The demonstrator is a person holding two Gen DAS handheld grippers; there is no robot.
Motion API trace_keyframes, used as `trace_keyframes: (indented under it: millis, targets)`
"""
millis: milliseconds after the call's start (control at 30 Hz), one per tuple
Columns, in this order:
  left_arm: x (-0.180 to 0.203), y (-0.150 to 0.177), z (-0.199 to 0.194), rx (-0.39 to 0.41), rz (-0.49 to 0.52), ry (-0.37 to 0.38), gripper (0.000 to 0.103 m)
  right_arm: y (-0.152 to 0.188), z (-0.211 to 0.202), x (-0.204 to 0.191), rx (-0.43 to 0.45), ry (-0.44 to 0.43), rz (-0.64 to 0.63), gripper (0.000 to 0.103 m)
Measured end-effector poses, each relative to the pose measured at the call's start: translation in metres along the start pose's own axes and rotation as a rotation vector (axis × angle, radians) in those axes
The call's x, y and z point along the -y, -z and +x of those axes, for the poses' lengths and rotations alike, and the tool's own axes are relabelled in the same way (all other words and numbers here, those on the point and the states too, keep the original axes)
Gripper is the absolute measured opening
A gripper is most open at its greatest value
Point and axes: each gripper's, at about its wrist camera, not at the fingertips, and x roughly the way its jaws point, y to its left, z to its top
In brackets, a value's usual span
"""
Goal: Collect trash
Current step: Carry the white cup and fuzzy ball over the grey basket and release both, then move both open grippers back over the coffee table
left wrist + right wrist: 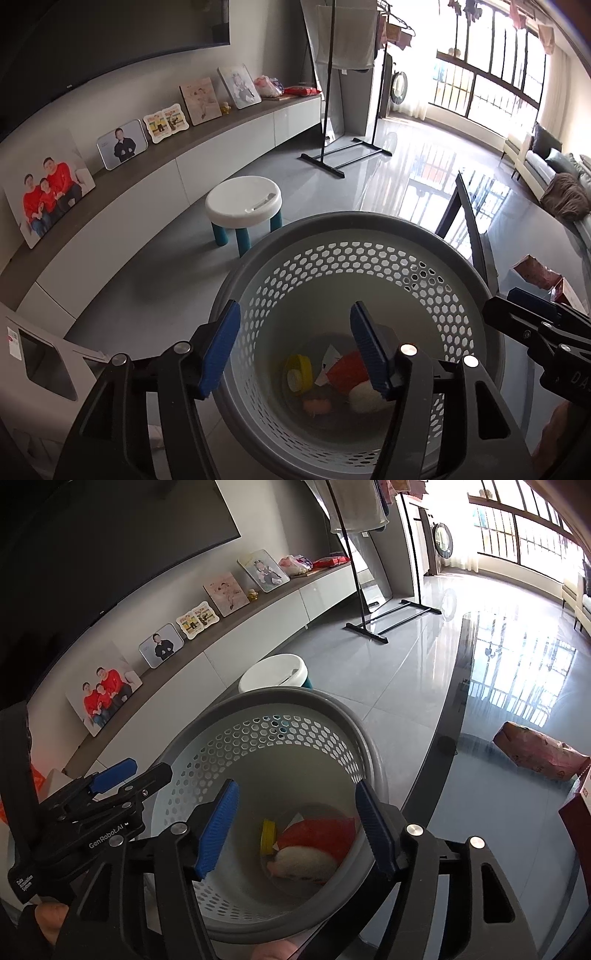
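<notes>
Basket: grey perforated basket stood on the floor beside the glass counter, under both grippers.
Trash: lay at the basket's bottom, with a yellow roll, red wrapper, white lump and a small orange piece.
Left gripper: jaws released, nothing between the blue pads, poised over the basket's near rim.
Right gripper: jaws released and empty, above the basket mouth.
Left view only: orange piece; whole white stool with teal legs; sofa at far right.
Right view only: pink bag on the counter shown whole; stool mostly hidden behind the basket rim.
Both views: each showed the other gripper at its edge; framed photos leaned along the wall shelf.
</notes>
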Motion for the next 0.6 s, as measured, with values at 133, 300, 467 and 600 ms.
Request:
trace_keyframes:
  millis: [133, 300, 467, 600]
  targets:
    - [0.0000, 0.0003, -0.0001, -0.001, -0.001, 0.001, 0.061, 0.0003, 0.0002, -0.0011, 0.000, 0.002, -0.001, 0.063]
    - [-0.0002, 0.0002, 0.0001, 0.000, 0.000, 0.001, 0.062, 0.0005, -0.0009, -0.0014, 0.003, 0.000, 0.003, 0.063]
    - [-0.0006, 0.0000, 0.0005, -0.002, 0.000, 0.006, 0.063, -0.0005, -0.0015, -0.0015, 0.002, 0.001, 0.004, 0.063]
    - [-0.0002, 0.0001, 0.0000, 0.002, 0.005, 0.001, 0.064, -0.0006, -0.0018, -0.0013, 0.004, 0.002, 0.004, 0.063]
